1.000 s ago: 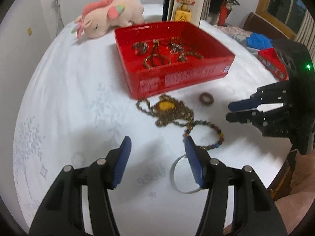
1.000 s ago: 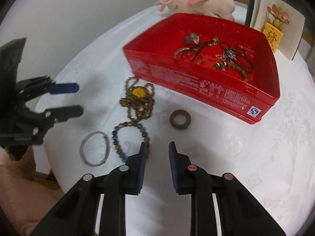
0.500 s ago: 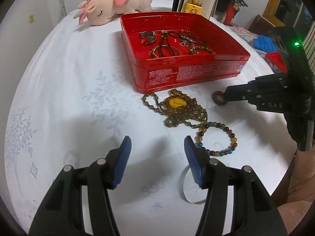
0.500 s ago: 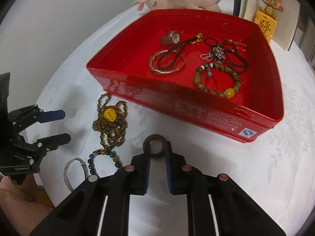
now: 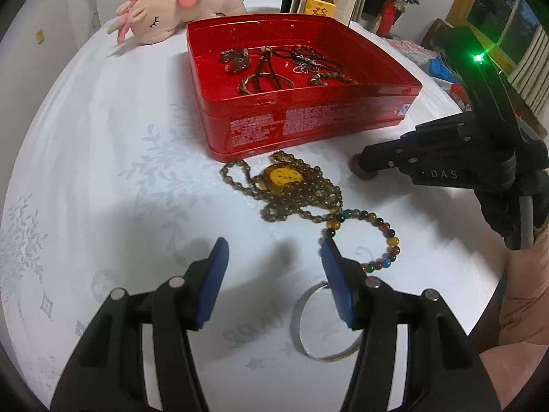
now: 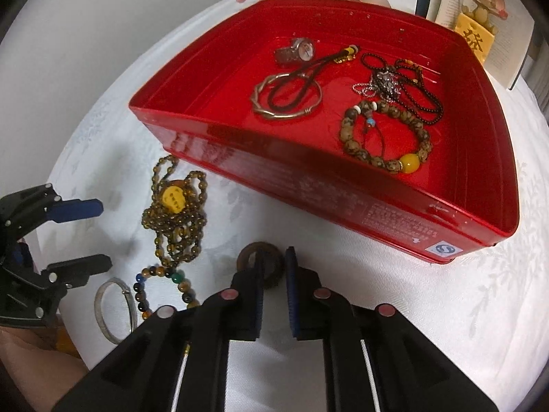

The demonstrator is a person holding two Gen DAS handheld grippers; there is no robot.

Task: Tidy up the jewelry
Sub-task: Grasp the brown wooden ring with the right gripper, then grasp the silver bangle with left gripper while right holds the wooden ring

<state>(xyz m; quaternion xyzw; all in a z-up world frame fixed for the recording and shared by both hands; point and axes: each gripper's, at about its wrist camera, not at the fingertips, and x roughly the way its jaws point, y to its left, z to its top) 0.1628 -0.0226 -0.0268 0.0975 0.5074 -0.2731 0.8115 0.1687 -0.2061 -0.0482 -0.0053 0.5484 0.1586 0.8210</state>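
We work on a round worktop (image 5: 85, 130) under a white leaf-patterned cloth, a pink plush toy (image 5: 178, 0) and a window (image 5: 507, 24) beyond the red tray (image 6: 343, 185) of jewelry. Our right gripper (image 6: 274, 274) is closing its fingers on the dark wooden ring (image 6: 271, 261) just before the tray. Our left gripper (image 5: 272, 257) hovers with fingers half spread above bare cloth, the bead necklace (image 5: 291, 189), coloured bracelet (image 5: 381, 237) and silver bangle (image 5: 308, 326) nearby.
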